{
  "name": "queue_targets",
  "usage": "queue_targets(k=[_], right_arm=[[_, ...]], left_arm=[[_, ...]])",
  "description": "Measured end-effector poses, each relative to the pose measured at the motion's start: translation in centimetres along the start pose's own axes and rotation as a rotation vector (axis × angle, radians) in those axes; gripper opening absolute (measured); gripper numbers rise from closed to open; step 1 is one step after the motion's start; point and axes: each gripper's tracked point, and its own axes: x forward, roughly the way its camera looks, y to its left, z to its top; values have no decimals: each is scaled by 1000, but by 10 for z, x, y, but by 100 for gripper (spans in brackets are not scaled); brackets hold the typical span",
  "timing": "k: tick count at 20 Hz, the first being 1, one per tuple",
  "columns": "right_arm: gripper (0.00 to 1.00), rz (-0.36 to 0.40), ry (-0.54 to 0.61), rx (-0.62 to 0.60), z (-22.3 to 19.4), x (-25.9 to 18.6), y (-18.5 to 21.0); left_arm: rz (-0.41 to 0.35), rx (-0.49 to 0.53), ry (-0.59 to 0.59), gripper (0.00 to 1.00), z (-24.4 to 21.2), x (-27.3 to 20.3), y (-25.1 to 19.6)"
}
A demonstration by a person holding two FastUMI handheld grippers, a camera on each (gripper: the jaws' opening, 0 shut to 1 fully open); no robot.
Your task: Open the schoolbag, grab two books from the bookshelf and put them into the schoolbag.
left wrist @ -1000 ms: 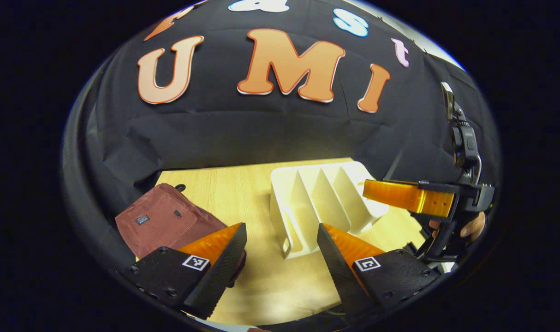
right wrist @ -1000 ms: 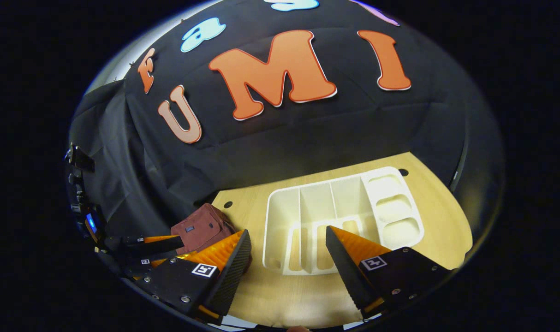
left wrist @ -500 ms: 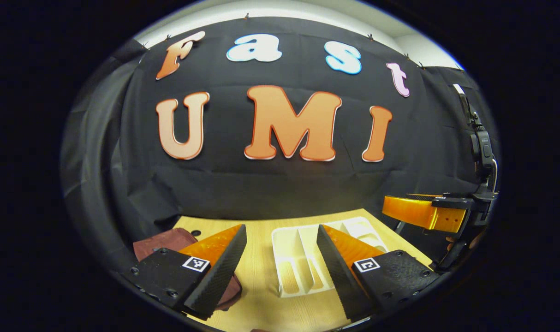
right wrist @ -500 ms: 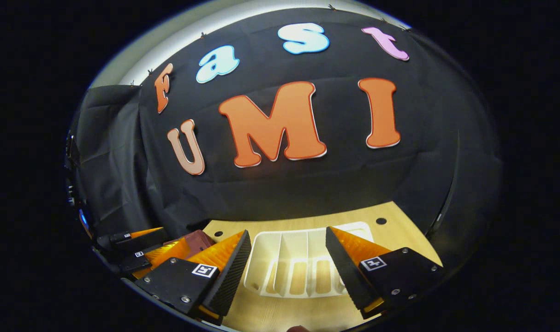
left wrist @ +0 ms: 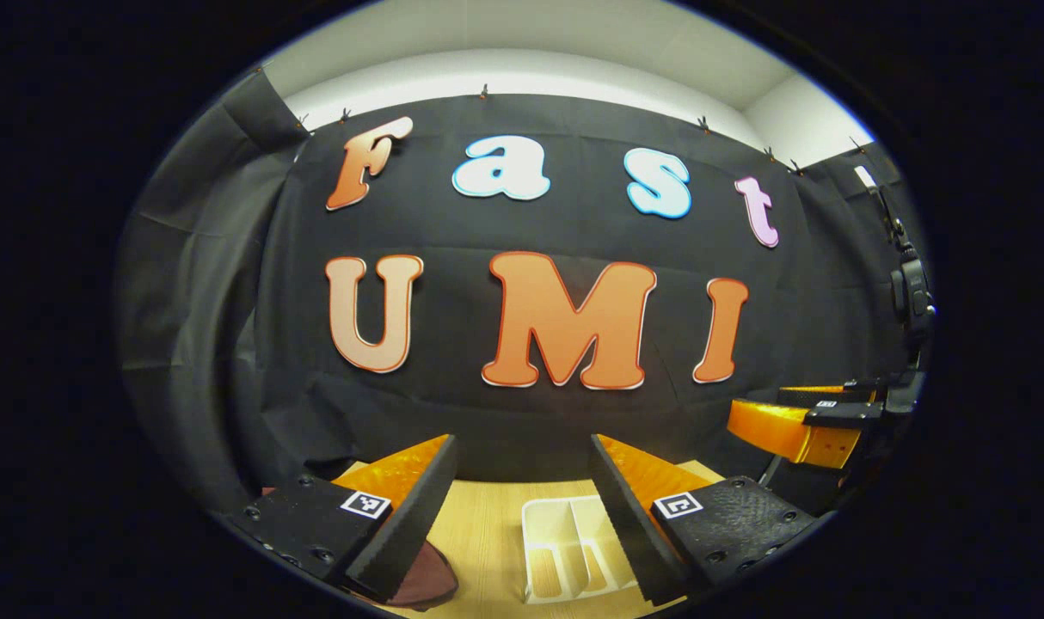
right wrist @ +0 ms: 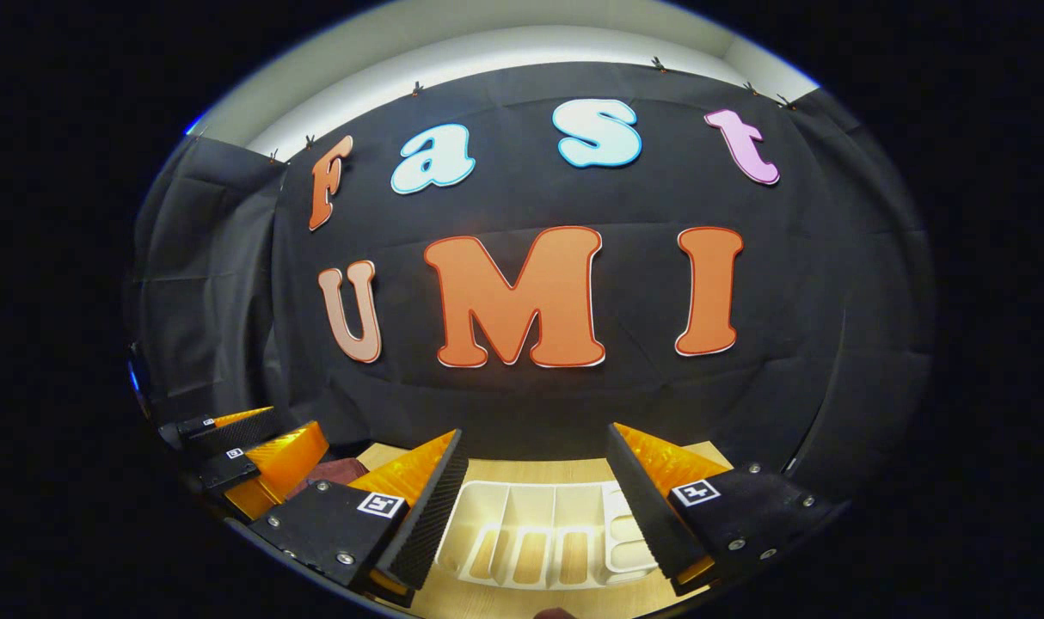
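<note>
The wooden surface (right wrist: 531, 471) sits low beneath both raised, empty claws, left claw (left wrist: 522, 468) and right claw (right wrist: 535, 460), each spread apart. The white bookshelf (right wrist: 539, 533) looks empty and the schoolbag (left wrist: 423, 585) barely shows, so a blind descent risks striking either.

Matt plastic bookshelf (right wrist: 535, 533) — wood-grain table (left wrist: 492, 537)

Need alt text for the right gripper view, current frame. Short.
The right gripper is open and holds nothing, raised above a wooden table and facing the booth's black cloth wall. Below, between its fingers, a white slotted bookshelf has no books in the slots that show. At lower left are the left gripper and a sliver of the maroon schoolbag.
</note>
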Motion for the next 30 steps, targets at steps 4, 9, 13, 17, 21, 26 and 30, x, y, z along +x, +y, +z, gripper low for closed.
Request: queue_targets(k=[4, 9, 13, 17, 21, 26, 30], right_arm=[[97, -6, -31, 3, 2, -3, 7], [100, 11, -17, 17, -7, -6, 15], [97, 26, 9, 45, -18, -14, 21], [97, 45, 13, 33, -21, -17, 26], [97, 50, 12, 24, -26, -19, 25], [97, 46, 34, 17, -34, -20, 24], [97, 37, 49, 30, -39, -20, 20]], left_arm=[[9, -8, -46, 94, 8, -7, -1], [32, 0, -84, 94, 11, -12, -4], [32, 16, -106, 94, 9, -21, -11], [60, 15, -114, 94, 5, -26, -7], [88, 22, -107, 94, -1, -28, -1], [83, 33, -83, 94, -12, -28, -7], [74, 42, -77, 95, -15, -26, -10]])
